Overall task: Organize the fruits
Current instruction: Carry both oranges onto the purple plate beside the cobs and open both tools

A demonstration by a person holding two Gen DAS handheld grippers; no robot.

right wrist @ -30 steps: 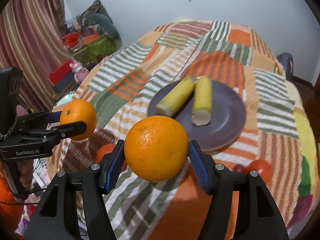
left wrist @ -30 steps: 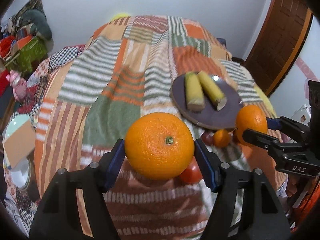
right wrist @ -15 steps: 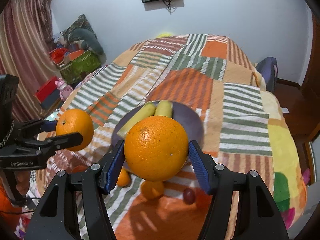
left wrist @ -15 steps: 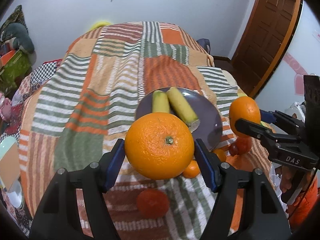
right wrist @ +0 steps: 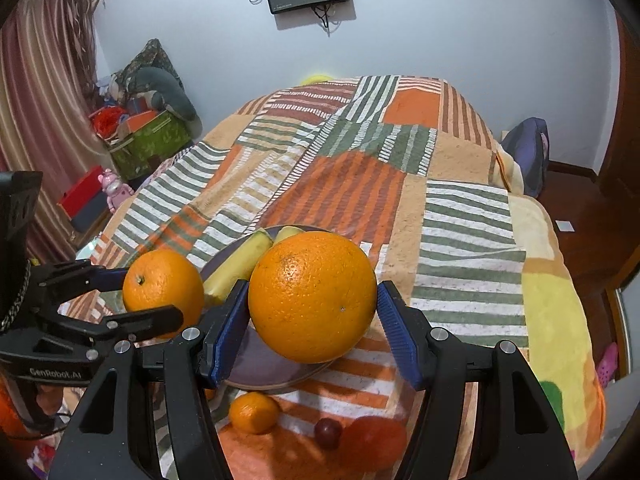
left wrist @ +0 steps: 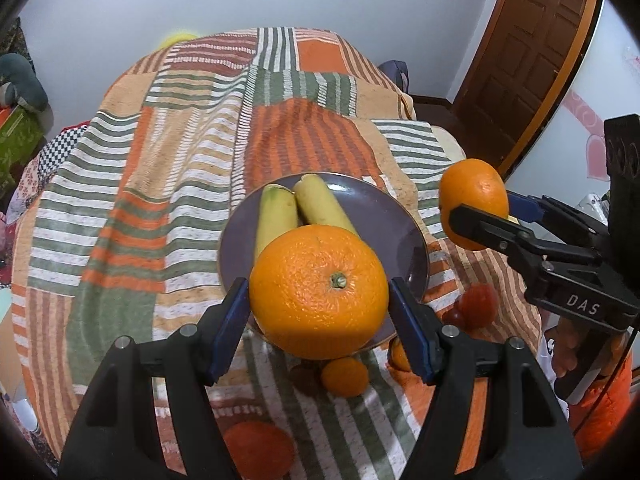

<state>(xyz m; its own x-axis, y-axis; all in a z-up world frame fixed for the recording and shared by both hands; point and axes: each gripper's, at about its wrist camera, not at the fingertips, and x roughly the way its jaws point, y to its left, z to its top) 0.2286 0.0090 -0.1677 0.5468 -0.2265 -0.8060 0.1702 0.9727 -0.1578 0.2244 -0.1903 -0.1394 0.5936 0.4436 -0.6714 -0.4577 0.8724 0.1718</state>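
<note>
Left gripper [left wrist: 319,300] pinches a large orange [left wrist: 319,293] between its blue pads, stem end facing the camera, held in the air over the near rim of the purple plate [left wrist: 404,236]. Right gripper [right wrist: 313,300] clamps a second orange [right wrist: 313,297] the same way, above the plate's near edge. Two bananas [left wrist: 298,210] lie side by side on the plate, long axes running away from the camera, tips toward the far rim. A small mandarin [left wrist: 345,376], a tomato [left wrist: 478,300] and what looks like a grape [right wrist: 328,433] sit on the striped blanket [left wrist: 140,200] near the plate. Compared with a second ago, both oranges have come in over the plate, which now sits centred in each view.
</note>
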